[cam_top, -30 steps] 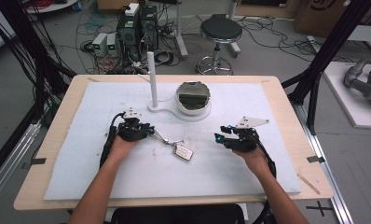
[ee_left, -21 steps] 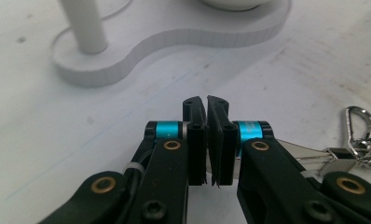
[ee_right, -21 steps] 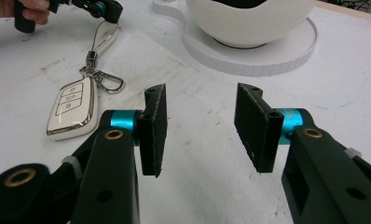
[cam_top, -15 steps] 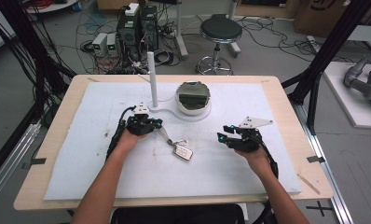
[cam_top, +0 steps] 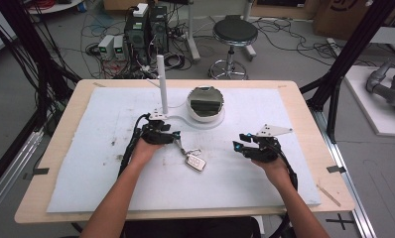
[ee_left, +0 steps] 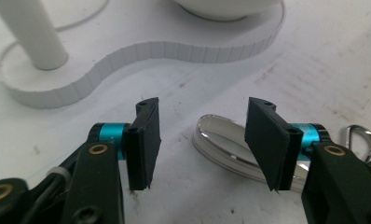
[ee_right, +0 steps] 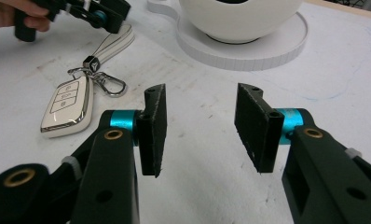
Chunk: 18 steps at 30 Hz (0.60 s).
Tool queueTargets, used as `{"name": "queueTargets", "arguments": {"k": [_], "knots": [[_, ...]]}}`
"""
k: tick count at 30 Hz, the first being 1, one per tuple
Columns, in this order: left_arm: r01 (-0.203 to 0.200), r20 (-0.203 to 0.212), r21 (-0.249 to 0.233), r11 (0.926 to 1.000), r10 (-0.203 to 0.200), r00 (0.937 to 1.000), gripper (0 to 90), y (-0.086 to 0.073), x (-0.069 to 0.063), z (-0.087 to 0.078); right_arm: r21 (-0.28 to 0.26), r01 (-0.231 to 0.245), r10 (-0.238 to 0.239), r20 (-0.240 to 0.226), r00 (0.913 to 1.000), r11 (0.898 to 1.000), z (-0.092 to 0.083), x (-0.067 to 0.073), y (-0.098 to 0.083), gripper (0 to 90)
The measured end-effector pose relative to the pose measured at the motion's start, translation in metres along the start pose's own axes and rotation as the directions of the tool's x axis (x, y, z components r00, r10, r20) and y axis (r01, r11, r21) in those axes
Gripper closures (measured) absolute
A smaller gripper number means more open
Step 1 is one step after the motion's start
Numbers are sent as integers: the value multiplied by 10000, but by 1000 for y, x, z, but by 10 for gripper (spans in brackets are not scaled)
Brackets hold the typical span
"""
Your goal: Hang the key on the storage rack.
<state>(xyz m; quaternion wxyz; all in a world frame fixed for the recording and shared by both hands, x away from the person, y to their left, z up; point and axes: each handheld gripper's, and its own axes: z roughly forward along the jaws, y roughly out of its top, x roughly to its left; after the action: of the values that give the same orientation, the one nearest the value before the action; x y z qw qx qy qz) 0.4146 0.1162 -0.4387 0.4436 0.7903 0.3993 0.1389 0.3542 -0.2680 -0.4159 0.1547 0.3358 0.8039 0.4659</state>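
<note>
White matting covers the tabletop (cam_top: 86, 188), where the car key fob (cam_top: 196, 162) lies between both hands. Its strap (ee_right: 113, 43) runs toward the left gripper (cam_top: 176, 139), nearer, whose jaws have just been opening and hold nothing; the right gripper (cam_top: 238, 147) stands open, empty.

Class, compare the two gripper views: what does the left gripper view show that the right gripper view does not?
Left gripper view: the white post standing on the stand base. Right gripper view: the key fob with its buttons facing up. Both: the strap, the snap hook, the bowl and the mat.
</note>
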Motion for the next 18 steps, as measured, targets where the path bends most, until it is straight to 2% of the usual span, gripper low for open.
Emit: {"name": "queueTargets", "arguments": {"k": [3, 4, 7, 10, 11, 14, 17, 18], "knots": [[416, -161, -174, 9990, -418, 9990, 412, -2, -7, -13, -40, -48, 48, 44, 10000, 10000, -2, -1, 0, 548], [615, -188, -67, 9981, -616, 9979, 412, -3, -11, -16, -29, -51, 51, 55, 10000, 10000, -2, -1, 0, 548], [853, -45, 168, 9962, -852, 9964, 424, -3, -21, -19, -44, -25, 25, 52, 10000, 10000, -2, 0, 0, 549], [1068, 1, 900, 9902, -1072, 9942, 422, -4, -33, -12, -54, 63, -62, 72, 10000, 10000, -2, 0, 0, 548], [1058, -100, 1131, 9879, -1053, 9944, 410, -5, -36, -9, -83, 61, -61, 78, 10000, 9999, -2, 1, 1, 548], [1099, -441, 1251, 9860, -1051, 9935, 355, -5, -44, -1, -135, 78, -77, 83, 9999, 9999, -3, 0, 1, 548], [767, -698, 1688, 9827, -657, 9954, 331, -4, -54, 7, -116, 14, -13, 83, 10000, 9999, -2, 0, 1, 548], [498, -887, 1775, 9829, -344, 9955, 332, -3, -57, 9, -120, 28, -27, 84, 10000, 9999, -2, 0, 1, 548]]}}
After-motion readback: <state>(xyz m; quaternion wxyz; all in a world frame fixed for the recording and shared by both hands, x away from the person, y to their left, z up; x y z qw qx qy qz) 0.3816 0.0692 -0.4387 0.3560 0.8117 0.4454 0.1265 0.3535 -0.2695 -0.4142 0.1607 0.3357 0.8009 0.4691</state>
